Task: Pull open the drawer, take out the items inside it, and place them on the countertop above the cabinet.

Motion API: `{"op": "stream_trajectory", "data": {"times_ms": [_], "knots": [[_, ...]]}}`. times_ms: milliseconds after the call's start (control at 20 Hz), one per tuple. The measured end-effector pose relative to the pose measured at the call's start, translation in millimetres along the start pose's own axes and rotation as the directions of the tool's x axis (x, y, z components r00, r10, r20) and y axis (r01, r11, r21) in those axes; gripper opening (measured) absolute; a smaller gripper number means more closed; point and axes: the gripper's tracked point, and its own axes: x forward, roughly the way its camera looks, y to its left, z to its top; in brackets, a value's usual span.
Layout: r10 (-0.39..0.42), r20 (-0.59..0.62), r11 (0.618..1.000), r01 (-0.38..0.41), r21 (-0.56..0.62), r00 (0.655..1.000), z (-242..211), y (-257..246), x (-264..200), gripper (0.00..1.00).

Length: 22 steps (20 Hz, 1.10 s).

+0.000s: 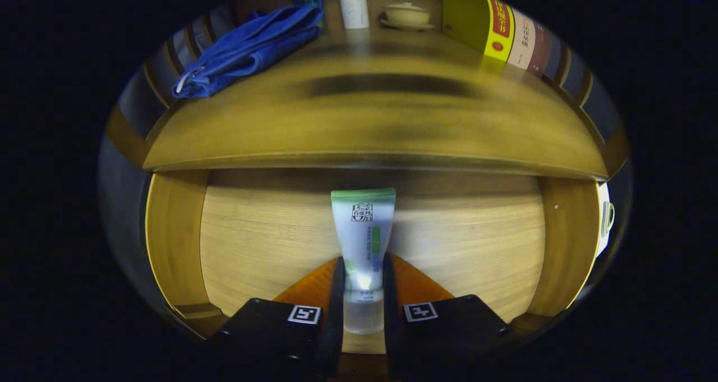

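We are seeing a white and green tube [363,242], standing between the gripper [362,292] fingers, carrying a square dark logo and small print too fine to read. Far right on the countertop [370,124], books [507,34] are showing red and white spine labels with characters we cannot make out. The fingers are bearing square black-and-white markers [304,314].
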Motion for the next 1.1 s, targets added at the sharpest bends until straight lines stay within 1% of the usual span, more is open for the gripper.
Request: {"op": "stream_trajectory", "data": {"times_ms": [150, 200, 250, 300, 400, 550, 700, 1100], "knots": [[0.025, 0.032, 1.0, -0.024, -0.01, 0.999, 43.6, 5.1, -40.2, 0.4], [0.032, 0.04, 0.999, -0.032, -0.006, 0.999, -41.2, 17.4, -50.0, 0.4], [0.042, 0.046, 0.999, -0.042, -0.003, 0.998, 5.1, -13.3, -62.3, 0.4], [0.047, 0.059, 0.999, -0.047, 0.005, 0.997, 41.5, -4.4, -75.3, 0.4], [0.049, 0.06, 0.999, -0.05, 0.012, 0.997, 44.5, -4.5, -90.5, 0.4], [0.036, 0.087, 0.999, -0.035, -0.018, 0.996, 50.3, -11.5, -111.5, 0.4], [0.046, 0.114, 0.999, -0.042, -0.031, 0.992, 63.7, -9.9, -129.5, 0.4], [0.016, 0.173, 1.0, -0.02, 0.018, 0.985, 133.7, -21.5, -138.6, 0.4]]}}
